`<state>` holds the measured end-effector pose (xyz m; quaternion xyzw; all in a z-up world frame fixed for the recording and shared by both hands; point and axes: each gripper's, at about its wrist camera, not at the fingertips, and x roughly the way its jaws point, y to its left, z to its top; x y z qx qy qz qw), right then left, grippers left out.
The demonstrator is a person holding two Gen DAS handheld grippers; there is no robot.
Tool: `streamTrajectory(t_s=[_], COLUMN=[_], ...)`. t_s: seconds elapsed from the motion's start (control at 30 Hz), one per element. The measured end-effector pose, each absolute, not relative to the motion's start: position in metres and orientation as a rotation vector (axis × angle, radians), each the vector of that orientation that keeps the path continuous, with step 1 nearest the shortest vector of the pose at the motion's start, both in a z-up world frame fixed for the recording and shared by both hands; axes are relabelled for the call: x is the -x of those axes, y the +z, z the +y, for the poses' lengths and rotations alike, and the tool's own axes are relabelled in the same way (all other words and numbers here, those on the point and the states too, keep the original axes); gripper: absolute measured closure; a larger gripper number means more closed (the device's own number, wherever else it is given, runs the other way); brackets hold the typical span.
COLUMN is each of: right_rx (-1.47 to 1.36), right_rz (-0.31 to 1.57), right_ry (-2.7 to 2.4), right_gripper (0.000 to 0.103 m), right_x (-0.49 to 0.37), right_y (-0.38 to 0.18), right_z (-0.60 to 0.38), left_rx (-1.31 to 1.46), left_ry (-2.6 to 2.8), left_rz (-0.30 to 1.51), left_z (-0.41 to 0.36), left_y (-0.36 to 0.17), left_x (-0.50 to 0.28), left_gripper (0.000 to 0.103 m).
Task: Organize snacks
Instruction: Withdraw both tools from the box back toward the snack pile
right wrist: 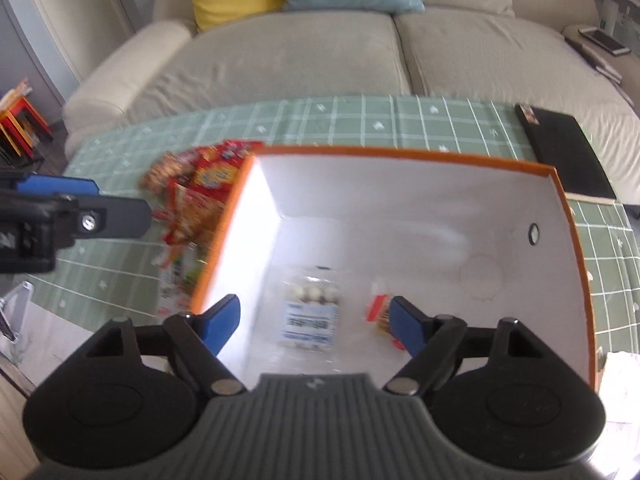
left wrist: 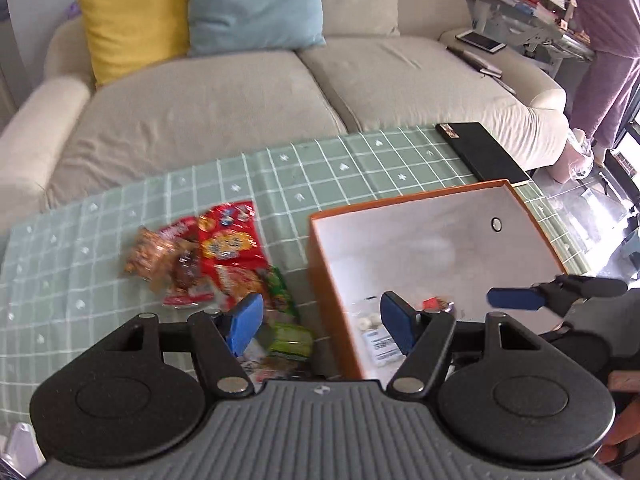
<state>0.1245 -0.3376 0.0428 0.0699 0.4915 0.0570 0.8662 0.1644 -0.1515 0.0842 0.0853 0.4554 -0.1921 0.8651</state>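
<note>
Living room: beige sofa (left wrist: 240, 92) behind a table (left wrist: 360, 160) with a green checked cloth. Orange box (right wrist: 576, 240) with white inside sits on it, to the right. Black case (left wrist: 480, 152) lies past the box's far corner.

Snacks (left wrist: 224, 256) piled on the cloth just left of the box: red packs, brownish bags, green packs nearest the camera. Two are already in the box: a clear pack of white balls (right wrist: 312, 312) and a small red-orange pack (right wrist: 380, 312), both on the floor near the front wall.

Risks, judged:
- Pile is loose and overlapping, so a grab could catch two packs or drag neighbours toward the table edge.
- Crinkly film may slip from the pads.
- Left gripper (left wrist: 320, 320) straddles the box's left wall; lowering it here could hit the rim and shove the box.
- Grippers are near each other and could clash over the box.
- Motion blur on both views, so aim is uncertain.

Jaws: left gripper wide open, holds nothing, no touch seen. Right gripper (right wrist: 316, 322) wide open above the box interior, empty, pads apart from both packs.
</note>
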Motion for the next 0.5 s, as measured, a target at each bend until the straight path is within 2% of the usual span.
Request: streamTrajectory(t_s=[0.17,0.5], right_rx=[-0.162,-0.109], right_rz=[0.881,0.629], right_ry=[0.119,0.026], right_gripper=[0.019,0.022], right_x=[-0.096,-0.031], right_y=[0.061,0.049], right_z=[-0.295,-0.213], left_rx=[-0.191,-0.127], left_ry=[-0.377,-0.297], left_rz=[0.870,0.822], left_z=[-0.108,-0.024], left_y=[0.080,0.038], left_x=[-0.135,-0.094], left_gripper=[0.025,0.027])
